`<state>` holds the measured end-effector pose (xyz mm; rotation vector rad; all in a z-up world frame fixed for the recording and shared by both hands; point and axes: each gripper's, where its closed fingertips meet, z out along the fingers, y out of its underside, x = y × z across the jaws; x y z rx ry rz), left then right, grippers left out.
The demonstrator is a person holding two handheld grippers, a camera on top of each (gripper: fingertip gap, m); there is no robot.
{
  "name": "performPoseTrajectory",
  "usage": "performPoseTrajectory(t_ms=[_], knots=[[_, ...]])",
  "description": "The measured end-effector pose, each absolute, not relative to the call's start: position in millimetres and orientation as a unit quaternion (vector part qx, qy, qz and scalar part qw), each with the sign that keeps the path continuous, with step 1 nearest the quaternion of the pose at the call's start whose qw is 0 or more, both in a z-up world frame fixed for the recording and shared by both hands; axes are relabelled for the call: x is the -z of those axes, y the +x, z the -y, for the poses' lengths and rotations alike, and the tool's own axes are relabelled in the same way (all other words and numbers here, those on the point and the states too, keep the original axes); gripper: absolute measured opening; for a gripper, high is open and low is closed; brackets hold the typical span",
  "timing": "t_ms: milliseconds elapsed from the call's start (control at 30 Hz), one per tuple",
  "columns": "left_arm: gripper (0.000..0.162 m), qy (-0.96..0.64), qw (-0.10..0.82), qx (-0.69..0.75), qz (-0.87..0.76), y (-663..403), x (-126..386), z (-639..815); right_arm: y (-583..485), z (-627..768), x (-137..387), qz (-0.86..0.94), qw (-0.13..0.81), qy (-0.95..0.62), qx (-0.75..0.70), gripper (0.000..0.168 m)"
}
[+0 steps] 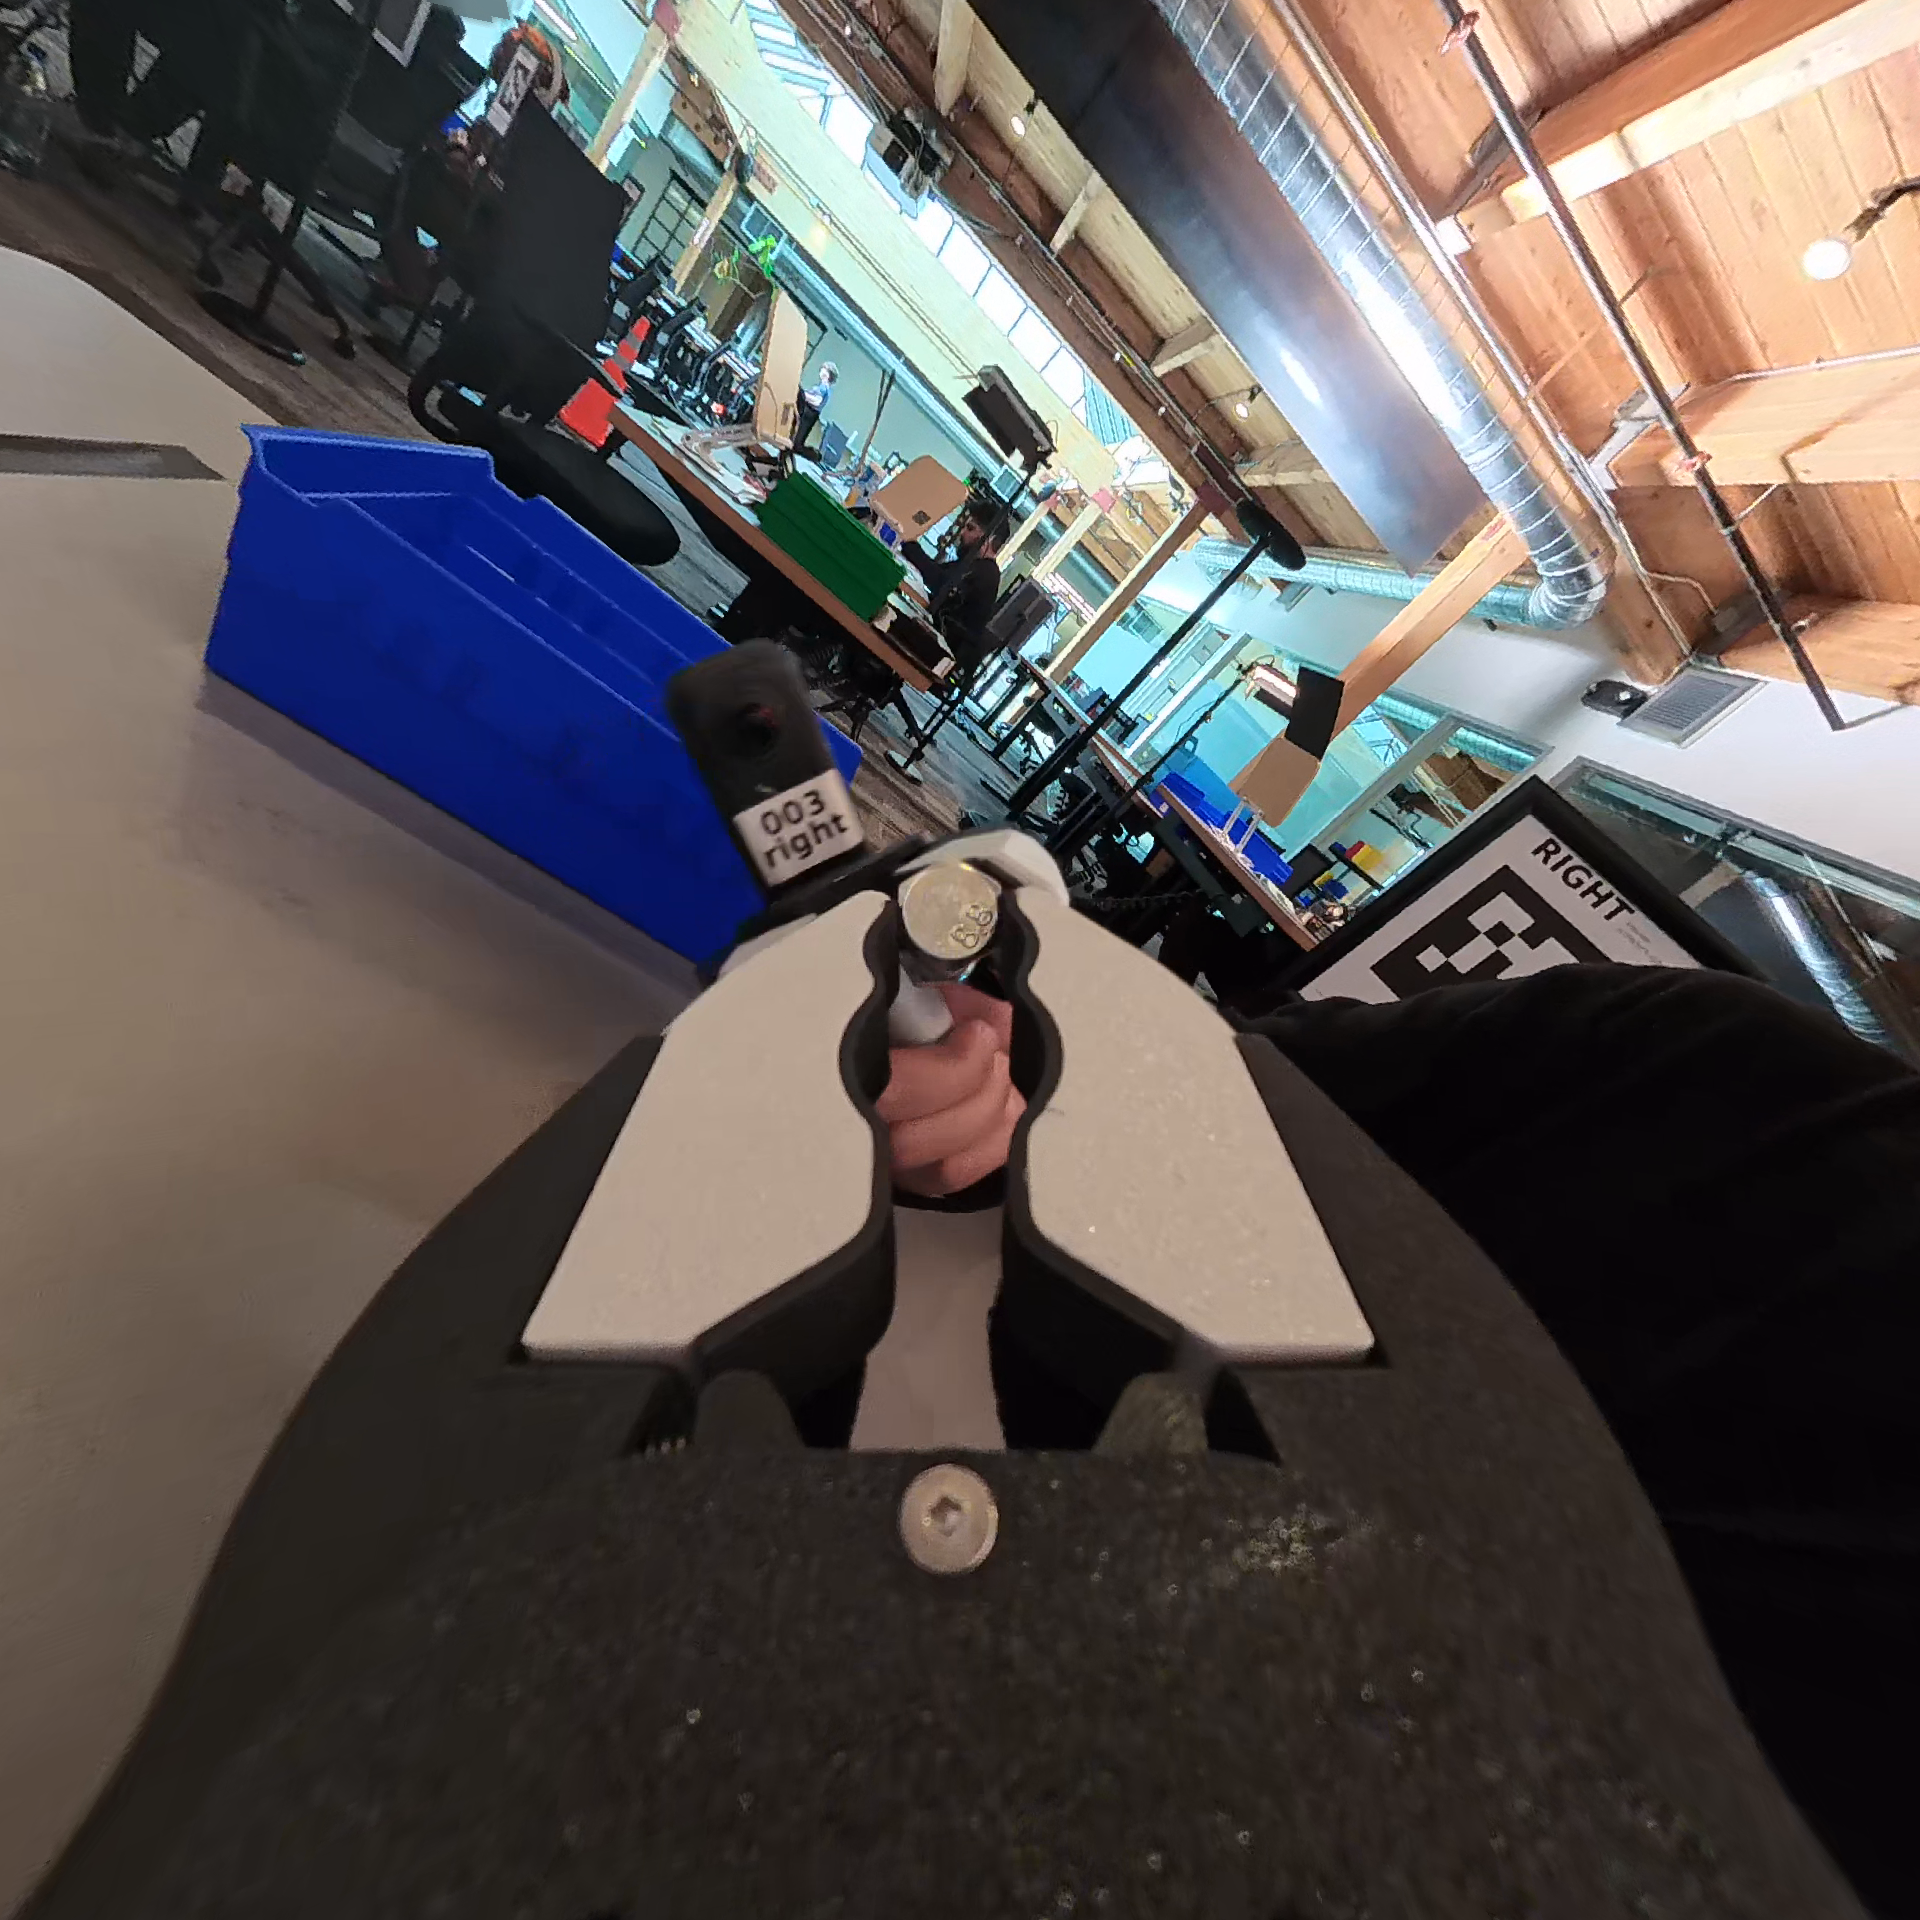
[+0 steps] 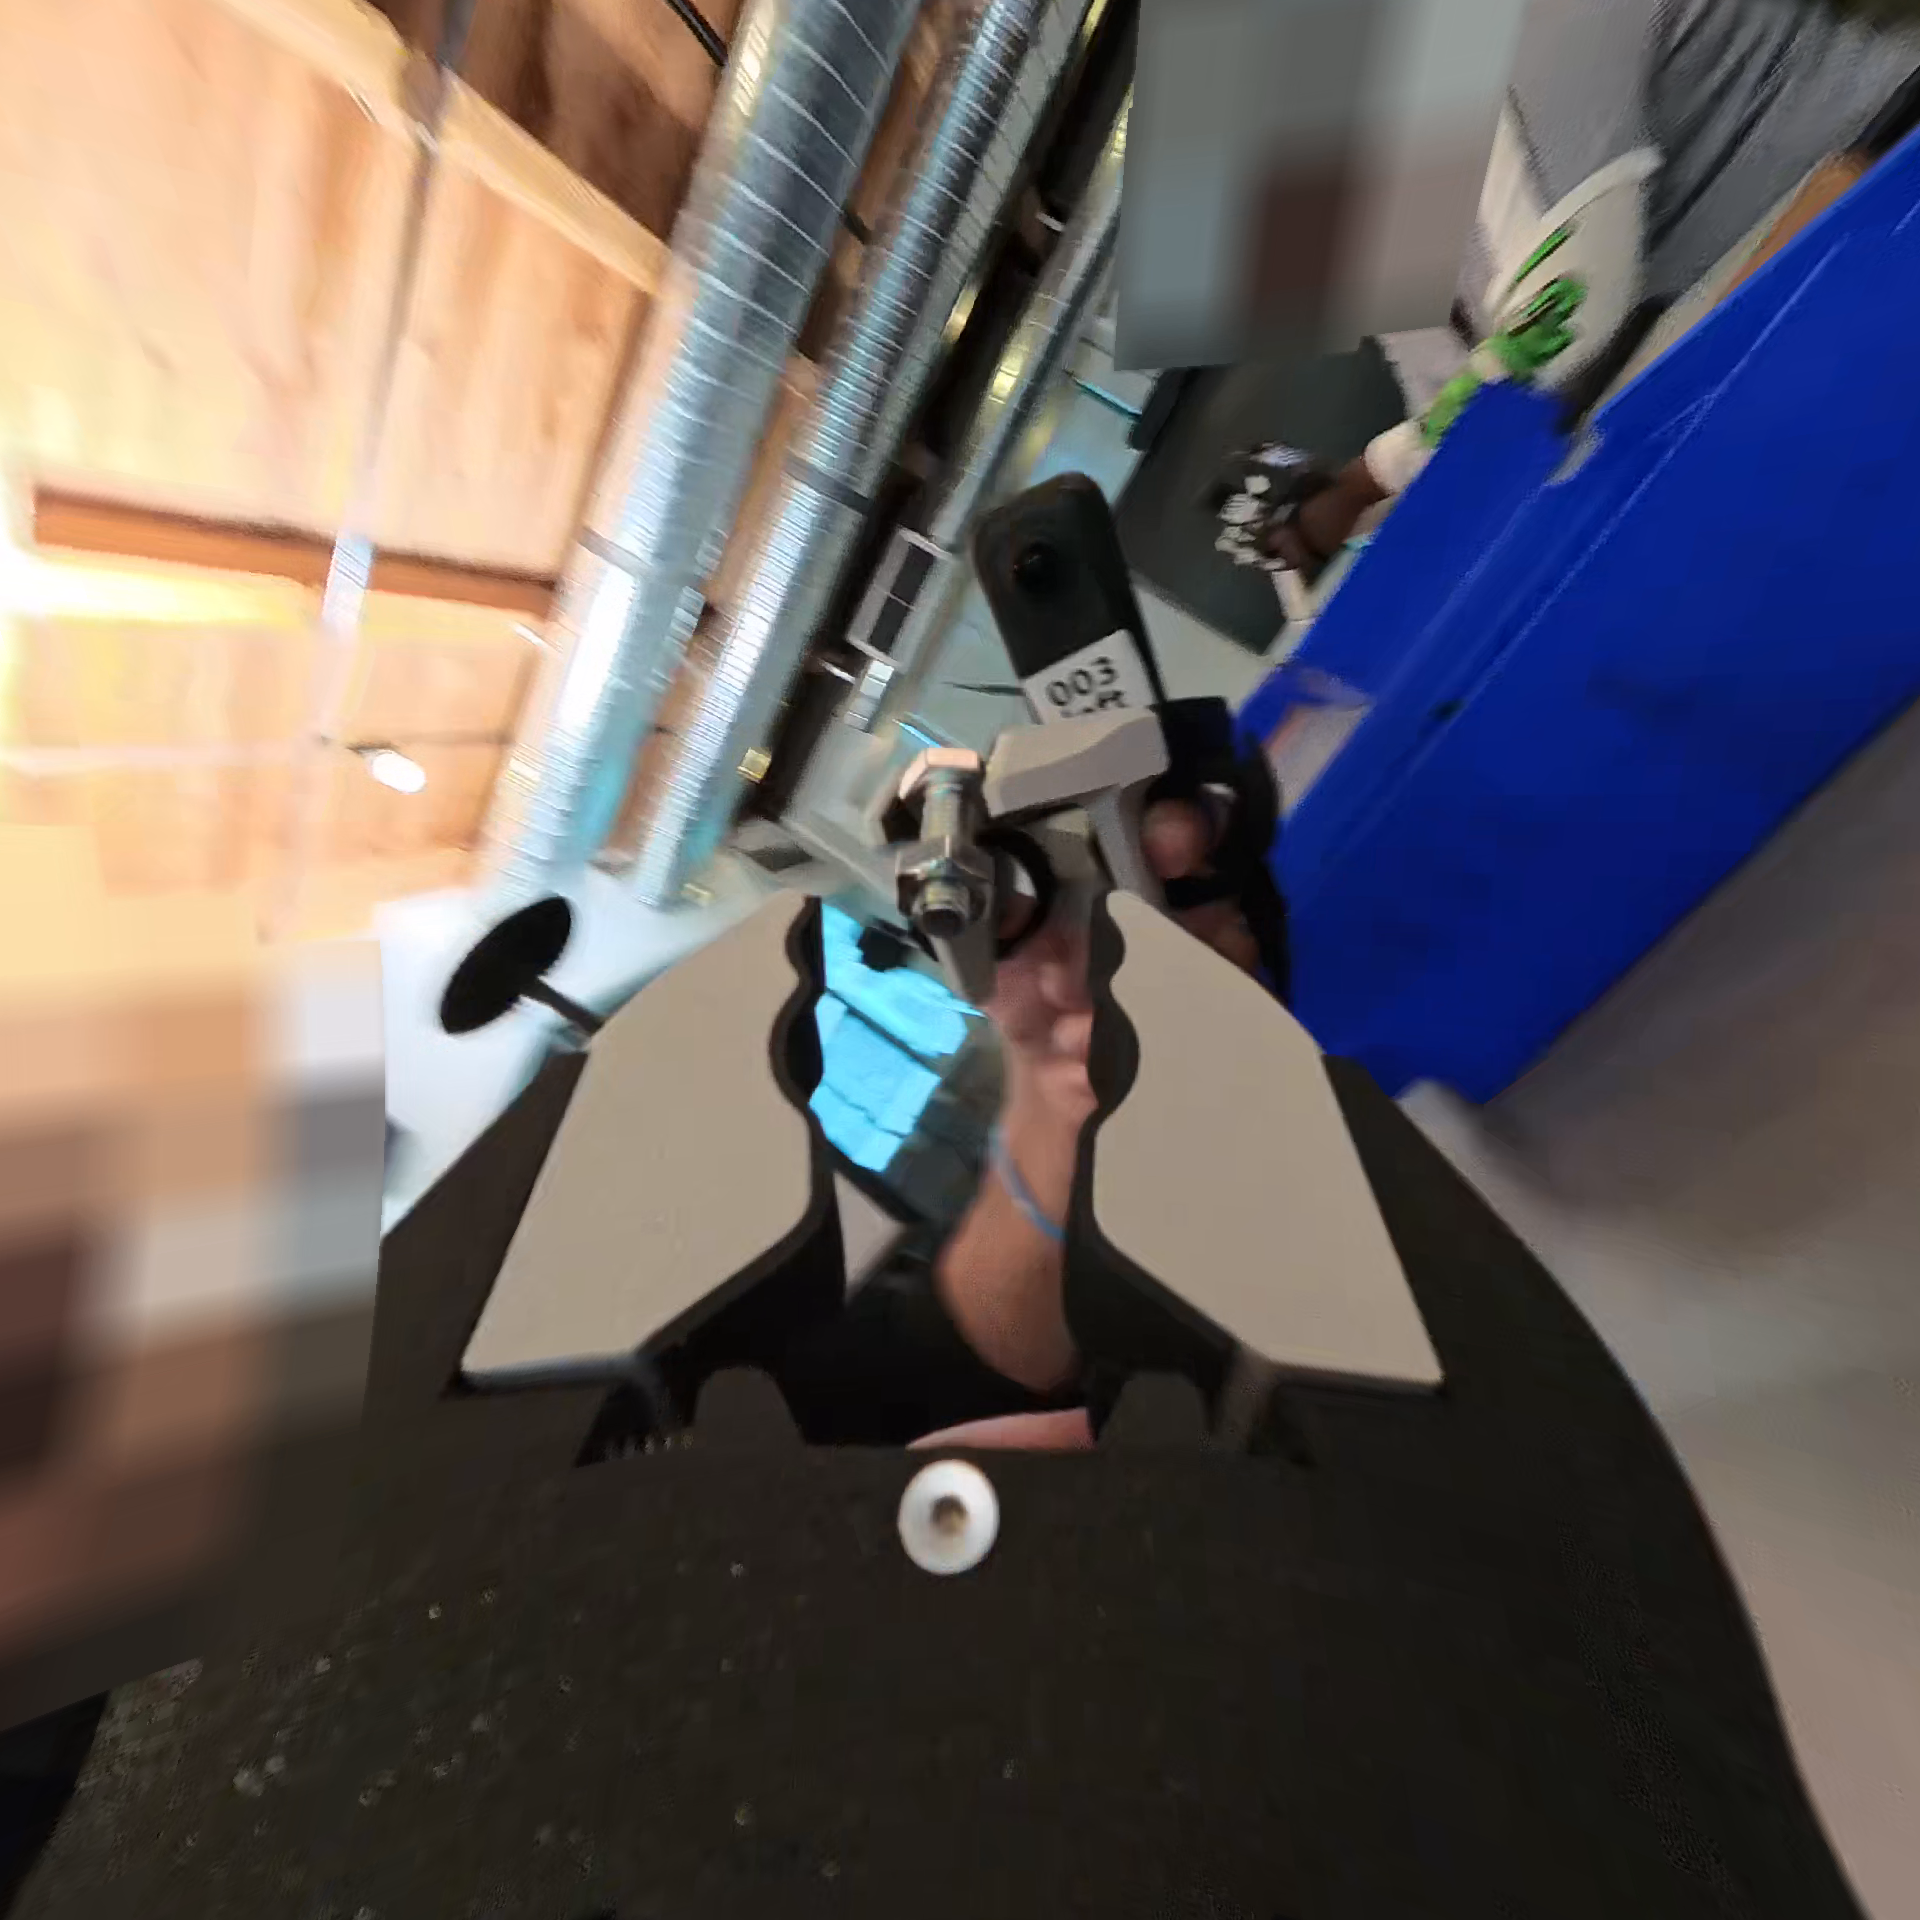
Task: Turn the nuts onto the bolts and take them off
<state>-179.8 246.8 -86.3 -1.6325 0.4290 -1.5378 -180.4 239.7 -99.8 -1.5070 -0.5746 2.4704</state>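
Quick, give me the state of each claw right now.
Left claw: shut on the bolt, gripped just under its head.
Right claw: open, its fingers apart around the bolt's threaded end, where a nut sits.

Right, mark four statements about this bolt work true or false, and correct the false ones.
1. The left hand-held gripper is shut on the bolt. True.
2. The right hand-held gripper is clamped on the nut. False: its fingers stand well apart and close on nothing.
3. A nut is threaded on the bolt, near the shaft's end. True, as the right wrist view shows.
4. The bin on the table is green. False: it is blue.
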Motion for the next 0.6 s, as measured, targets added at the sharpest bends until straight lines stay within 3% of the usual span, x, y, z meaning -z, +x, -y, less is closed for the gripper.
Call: performPoseTrajectory(t_ms=[200,267,433,500,600], knots=[[0.017,-0.656,0.414,0.607,-0.172,-180,88,-247,-177,-254,112,0.400,0.428,-0.550,-0.596,0.053],[0.017,-0.658,0.413,0.606,-0.173,-179,89,-247,-174,-251,105,0.437,0.494,-0.528,-0.535,0.049],[0.017,-0.658,0.403,0.612,-0.176,-173,93,-247,-176,-246,106,0.454,0.498,-0.529,-0.517,0.040],[0.017,-0.662,0.401,0.609,-0.177,-169,96,-247,-176,-244,109,0.465,0.487,-0.527,-0.518,0.017],[0.017,-0.666,0.404,0.602,-0.175,-170,98,-248,-177,-245,113,0.470,0.470,-0.543,-0.513,0.017]])
